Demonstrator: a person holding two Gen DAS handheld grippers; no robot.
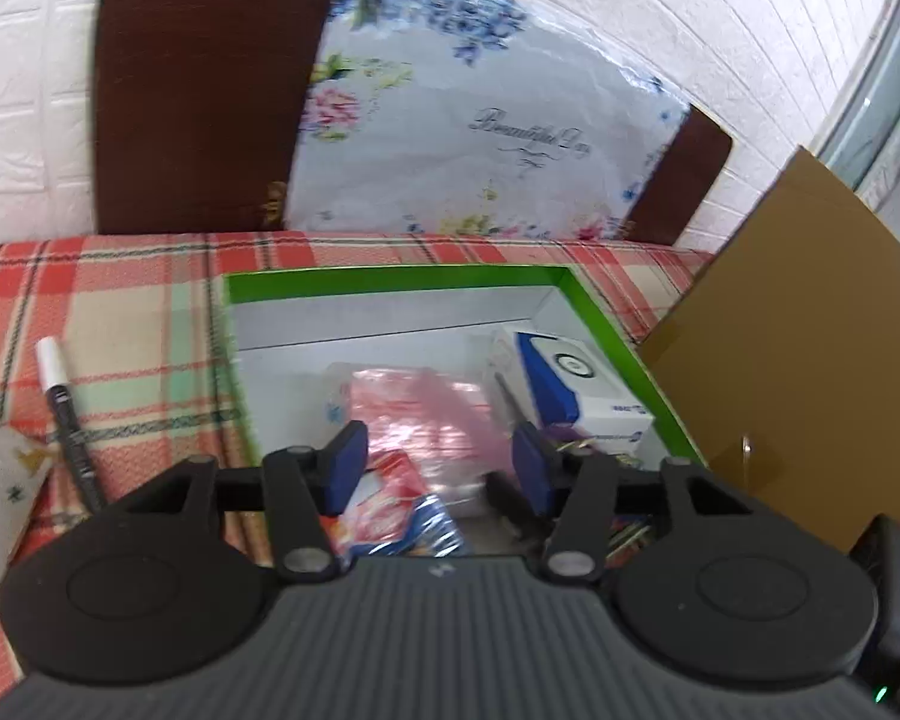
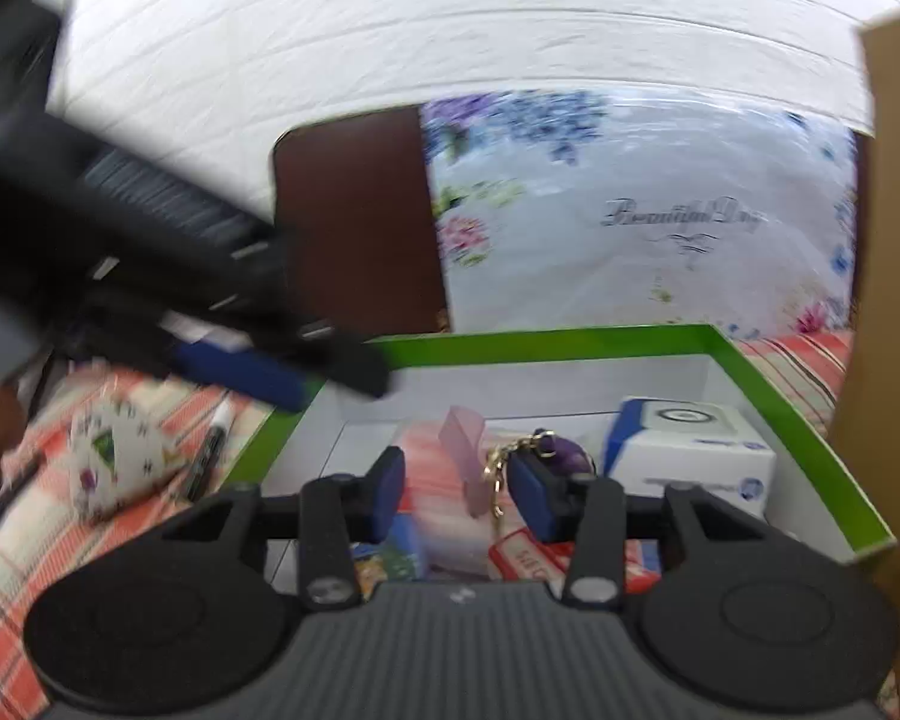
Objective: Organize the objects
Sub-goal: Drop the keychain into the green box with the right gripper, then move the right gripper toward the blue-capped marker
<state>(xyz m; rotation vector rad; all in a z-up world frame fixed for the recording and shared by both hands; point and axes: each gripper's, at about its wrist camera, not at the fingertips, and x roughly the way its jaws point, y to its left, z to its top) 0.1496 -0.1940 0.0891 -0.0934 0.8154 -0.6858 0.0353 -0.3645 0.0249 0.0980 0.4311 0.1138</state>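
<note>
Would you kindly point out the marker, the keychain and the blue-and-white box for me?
marker [image 1: 69, 420], left wrist view, on its black barrel.
keychain [image 2: 561, 456], right wrist view, on its purple charm.
blue-and-white box [image 2: 699, 450], right wrist view, on its white front face.

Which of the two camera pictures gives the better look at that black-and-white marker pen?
The left wrist view: the marker pen lies in full on the plaid cloth, left of the green box. The right wrist view shows it smaller, blurred, beside the patterned pouch.
</note>
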